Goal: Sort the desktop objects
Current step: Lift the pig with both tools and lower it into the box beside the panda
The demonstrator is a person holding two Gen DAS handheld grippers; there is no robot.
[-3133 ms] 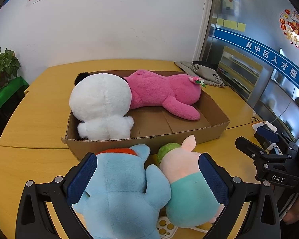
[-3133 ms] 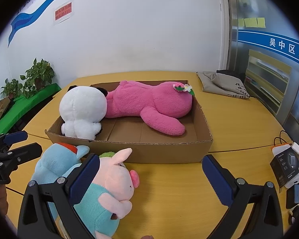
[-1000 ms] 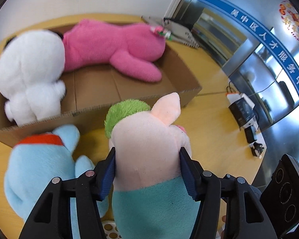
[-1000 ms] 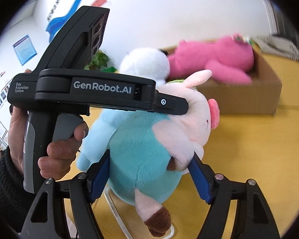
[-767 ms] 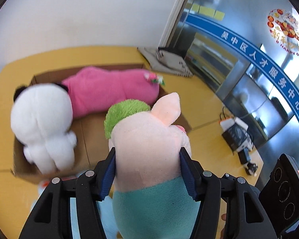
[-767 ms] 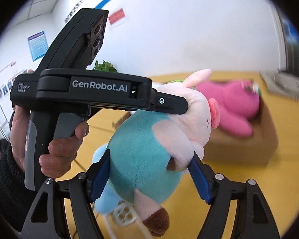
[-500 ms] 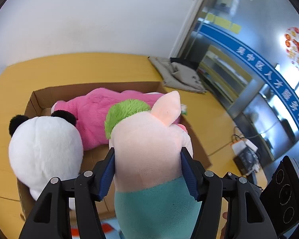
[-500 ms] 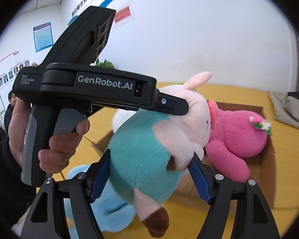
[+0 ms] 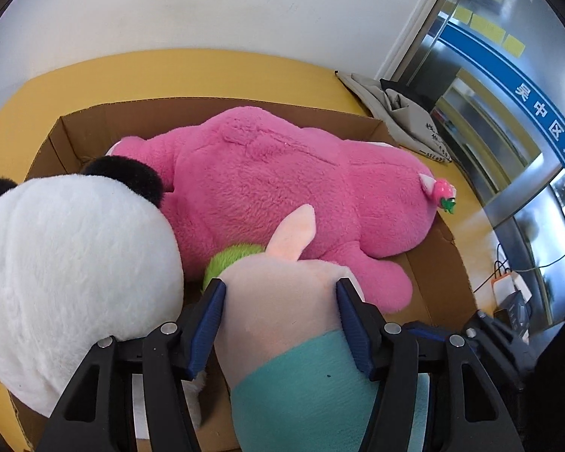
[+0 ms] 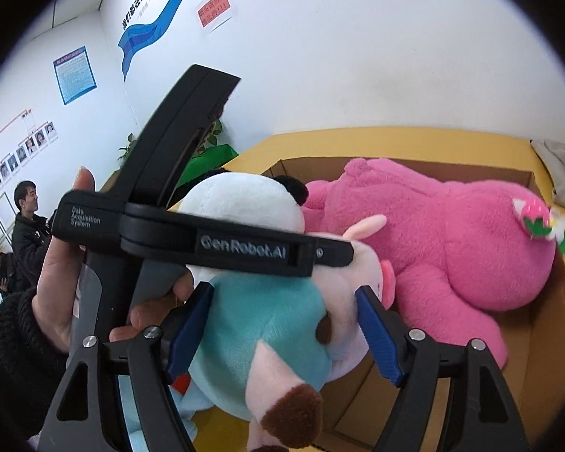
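Both grippers are shut on the pig plush (image 9: 282, 320), pink with a teal body and a green tuft. My left gripper (image 9: 280, 293) clamps its head and holds it over the cardboard box (image 9: 222, 113), between the panda and the pink bear's leg. My right gripper (image 10: 282, 305) clamps its teal body (image 10: 260, 324) from the side. The left gripper's black body (image 10: 222, 241) crosses the right wrist view. A white panda plush (image 9: 75, 271) and a pink bear plush (image 9: 290, 188) lie in the box.
The box stands on a yellow table (image 9: 214, 71) against a white wall. A grey bag (image 9: 399, 109) lies at the table's far right. A charger and cables (image 9: 508, 286) sit at the right. A light blue plush (image 10: 180, 410) shows below the pig. People stand at the far left (image 10: 26, 222).
Both grippers closed on the pig plush, lifted it off the table and carried it forward over the box. It now hangs low between the panda and the pink bear.
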